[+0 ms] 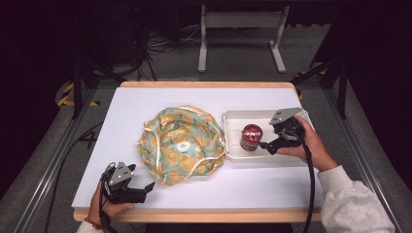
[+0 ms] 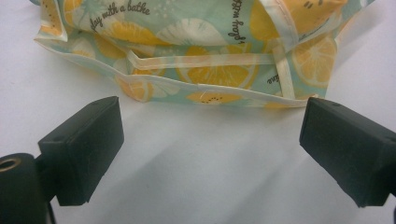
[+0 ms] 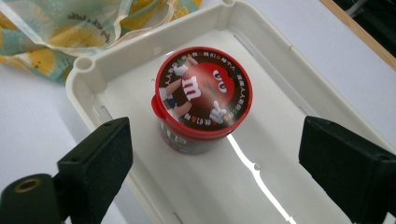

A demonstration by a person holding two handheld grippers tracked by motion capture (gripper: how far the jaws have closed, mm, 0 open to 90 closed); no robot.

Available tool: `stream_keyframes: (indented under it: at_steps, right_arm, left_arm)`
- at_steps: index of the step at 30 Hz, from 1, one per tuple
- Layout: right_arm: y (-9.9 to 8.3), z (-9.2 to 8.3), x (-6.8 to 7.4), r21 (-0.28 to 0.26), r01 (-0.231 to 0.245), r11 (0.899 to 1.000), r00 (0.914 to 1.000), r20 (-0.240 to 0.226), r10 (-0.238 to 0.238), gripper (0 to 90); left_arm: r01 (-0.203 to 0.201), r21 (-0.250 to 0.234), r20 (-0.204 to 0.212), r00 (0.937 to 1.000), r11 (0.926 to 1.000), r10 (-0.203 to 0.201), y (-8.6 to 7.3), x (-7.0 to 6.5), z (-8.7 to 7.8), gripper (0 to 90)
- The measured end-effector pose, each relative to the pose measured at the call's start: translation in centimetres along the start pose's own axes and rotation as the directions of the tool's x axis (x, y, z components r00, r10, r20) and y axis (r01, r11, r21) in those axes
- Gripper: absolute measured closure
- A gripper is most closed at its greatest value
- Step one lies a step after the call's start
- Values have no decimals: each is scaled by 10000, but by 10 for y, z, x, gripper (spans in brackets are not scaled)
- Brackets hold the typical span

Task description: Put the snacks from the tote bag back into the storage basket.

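To take the red-lidded candy tub (image 1: 251,137) cleanly, we should bring the right gripper (image 1: 266,144) down so its pads straddle the round wall below the lid rim, then close squarely, keeping clear of the wall of the white tray (image 1: 233,116) in which the tub stands upright, right of centre in the high view. Our right gripper hovers just right of the tub, jaws spread wide around nothing. Our left gripper (image 1: 148,187) rests at the lower left, jaws equally wide and empty, pointing at the near hem of the lemon-print bag (image 1: 180,143).
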State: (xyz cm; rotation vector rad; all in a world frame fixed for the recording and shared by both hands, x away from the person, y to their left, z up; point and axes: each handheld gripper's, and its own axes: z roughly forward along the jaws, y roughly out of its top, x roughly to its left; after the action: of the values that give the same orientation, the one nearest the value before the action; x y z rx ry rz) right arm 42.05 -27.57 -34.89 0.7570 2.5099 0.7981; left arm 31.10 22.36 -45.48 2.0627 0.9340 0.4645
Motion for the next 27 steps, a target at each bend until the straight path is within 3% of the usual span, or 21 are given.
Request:
stream_keyframes:
  at_steps: [18,27]
  right_arm:
    - [-33,-7,9,-195,109,9997,9989,468,-100,90]
    - [-50,-12,15,-574,125,9983,9986,522,-95,90]
  left_arm:
    - [-25,62,10,10000,10000,25,0,0,1,71]
    - [-67,86,17,10000,9999,67,0,0,1,71]
